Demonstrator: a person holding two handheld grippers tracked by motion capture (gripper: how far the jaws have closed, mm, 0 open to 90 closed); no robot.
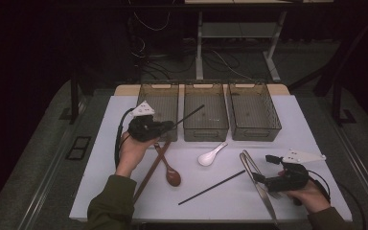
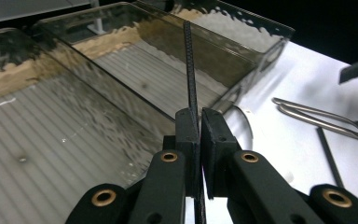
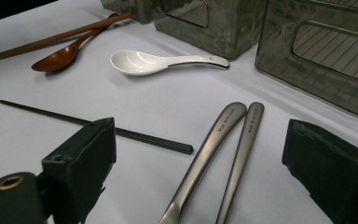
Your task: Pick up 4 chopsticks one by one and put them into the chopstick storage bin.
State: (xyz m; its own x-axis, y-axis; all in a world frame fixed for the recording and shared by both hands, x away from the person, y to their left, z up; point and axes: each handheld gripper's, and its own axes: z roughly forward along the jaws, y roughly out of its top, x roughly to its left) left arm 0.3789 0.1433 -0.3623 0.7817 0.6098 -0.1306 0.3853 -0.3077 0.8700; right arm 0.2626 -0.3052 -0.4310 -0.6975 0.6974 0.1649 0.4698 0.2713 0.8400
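The black chopstick is held clamped in the left gripper, its long axis running ahead of the fingertips over the middle bin. The right gripper is seen wide, empty.

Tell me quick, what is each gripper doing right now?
Left gripper: shut on the black chopstick, over the bins.
Right gripper: open, holding nothing, above two metal handles.
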